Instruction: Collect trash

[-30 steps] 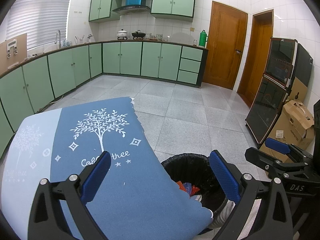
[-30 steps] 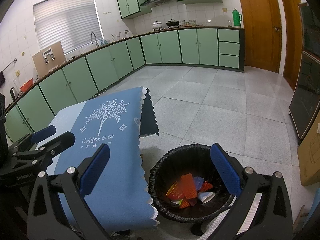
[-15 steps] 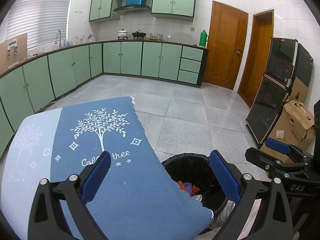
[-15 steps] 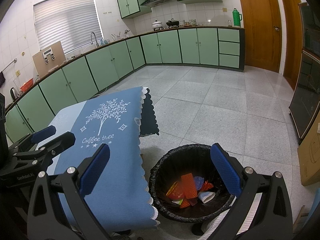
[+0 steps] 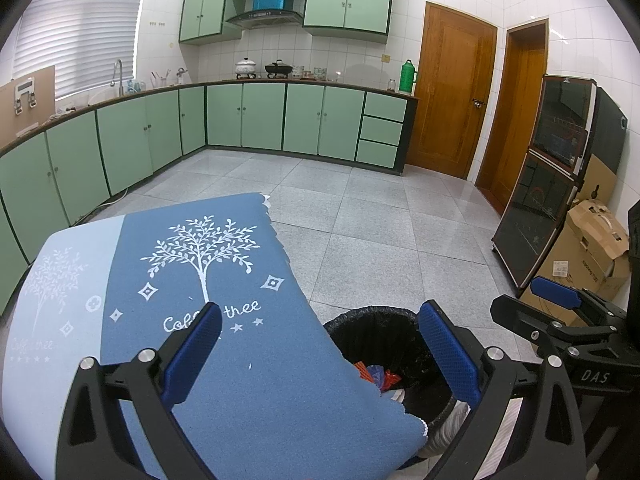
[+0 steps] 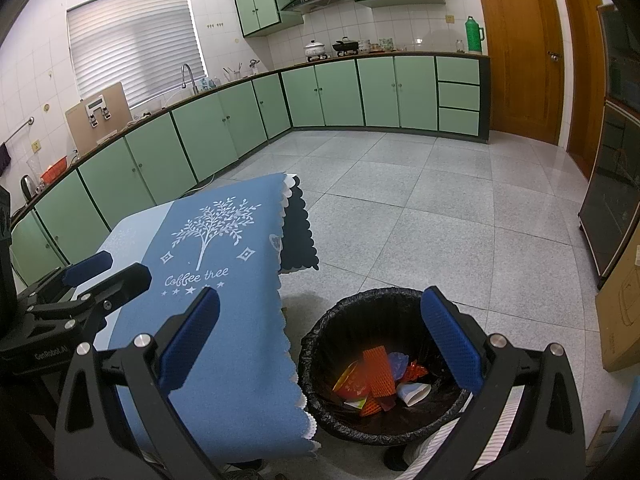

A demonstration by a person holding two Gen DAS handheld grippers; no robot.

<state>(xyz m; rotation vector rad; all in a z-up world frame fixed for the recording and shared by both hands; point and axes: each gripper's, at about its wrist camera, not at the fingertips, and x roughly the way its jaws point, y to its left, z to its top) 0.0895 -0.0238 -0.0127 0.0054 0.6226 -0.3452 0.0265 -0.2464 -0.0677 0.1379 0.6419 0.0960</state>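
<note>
Blue tablecloth (image 5: 256,360) hides bin (image 5: 404,320) rim (left view).

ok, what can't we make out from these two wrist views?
- Bin floor, left view: tablecloth edge and right finger cover most of it.
- Trash labels, right view: too small and crumpled to read.
- Table under the cloth: fully draped in both views.
- Near end of the cloth, both views: hidden behind the open left gripper and open right gripper.

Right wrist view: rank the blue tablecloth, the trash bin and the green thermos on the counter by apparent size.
1. Blue tablecloth
2. Trash bin
3. Green thermos, though it stands far off, so its true size is unsure.
</note>
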